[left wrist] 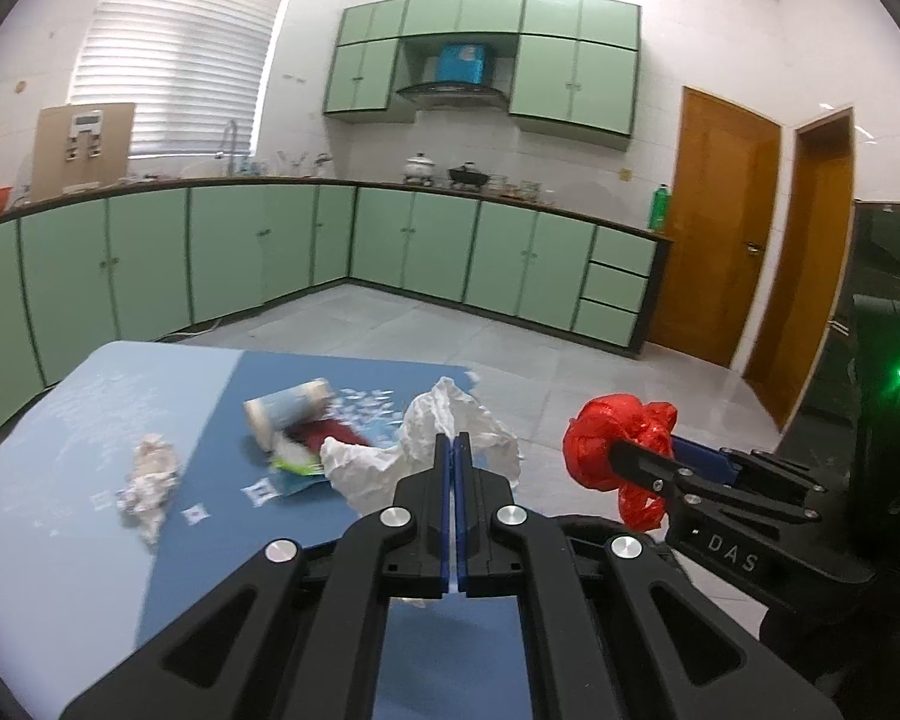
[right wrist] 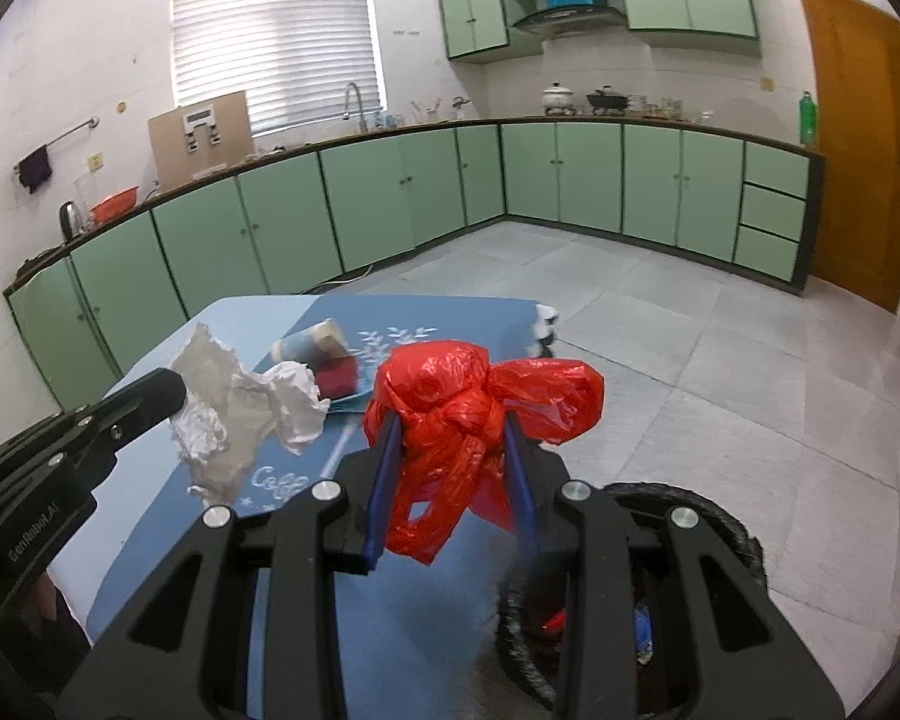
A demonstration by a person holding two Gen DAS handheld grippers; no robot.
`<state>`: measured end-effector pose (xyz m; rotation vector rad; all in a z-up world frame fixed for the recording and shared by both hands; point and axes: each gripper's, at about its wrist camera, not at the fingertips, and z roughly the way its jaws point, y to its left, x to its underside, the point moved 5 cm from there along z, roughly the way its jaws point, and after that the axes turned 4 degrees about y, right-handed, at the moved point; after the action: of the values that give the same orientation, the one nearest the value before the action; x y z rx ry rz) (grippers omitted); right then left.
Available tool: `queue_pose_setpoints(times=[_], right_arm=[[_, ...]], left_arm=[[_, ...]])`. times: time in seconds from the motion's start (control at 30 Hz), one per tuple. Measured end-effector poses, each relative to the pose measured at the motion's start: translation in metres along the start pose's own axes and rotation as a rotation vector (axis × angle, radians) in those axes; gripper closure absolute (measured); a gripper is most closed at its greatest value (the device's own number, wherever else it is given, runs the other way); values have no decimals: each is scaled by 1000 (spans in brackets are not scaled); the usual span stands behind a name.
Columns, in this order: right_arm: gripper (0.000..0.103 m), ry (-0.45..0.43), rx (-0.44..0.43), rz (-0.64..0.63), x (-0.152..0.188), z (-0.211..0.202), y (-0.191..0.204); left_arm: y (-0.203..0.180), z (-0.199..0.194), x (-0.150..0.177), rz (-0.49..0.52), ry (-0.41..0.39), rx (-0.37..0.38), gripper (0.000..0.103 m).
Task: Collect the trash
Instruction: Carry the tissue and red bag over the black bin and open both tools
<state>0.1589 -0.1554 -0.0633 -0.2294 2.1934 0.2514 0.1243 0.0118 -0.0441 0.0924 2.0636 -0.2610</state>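
My left gripper [left wrist: 453, 443] is shut on a crumpled white paper [left wrist: 414, 462], held above the blue table [left wrist: 78, 540]. It shows in the right wrist view too, the left gripper [right wrist: 174, 394] with the white paper [right wrist: 240, 420] hanging from it. My right gripper [right wrist: 450, 429] is shut on a knotted red plastic bag [right wrist: 444, 402]; its blue pads [right wrist: 384, 480] press the bag's sides. The left wrist view has the right gripper [left wrist: 617, 455] and red bag [left wrist: 594, 438] off the table's right edge.
On the table lie a tipped paper cup [left wrist: 288, 411], a red wrapper [left wrist: 336, 435], a crumpled tissue [left wrist: 150, 477] and small scraps. A black round bin [right wrist: 726, 522] with trash inside stands on the floor below the right gripper. Green cabinets [right wrist: 390, 192] line the far walls.
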Motion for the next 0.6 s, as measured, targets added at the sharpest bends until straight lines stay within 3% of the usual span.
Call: queue_pose_setpoints(times=[0.6], right_arm=[[71, -9, 212, 122, 33, -31, -130]], left_arm=[[-127, 67, 4, 103, 51, 222, 102]])
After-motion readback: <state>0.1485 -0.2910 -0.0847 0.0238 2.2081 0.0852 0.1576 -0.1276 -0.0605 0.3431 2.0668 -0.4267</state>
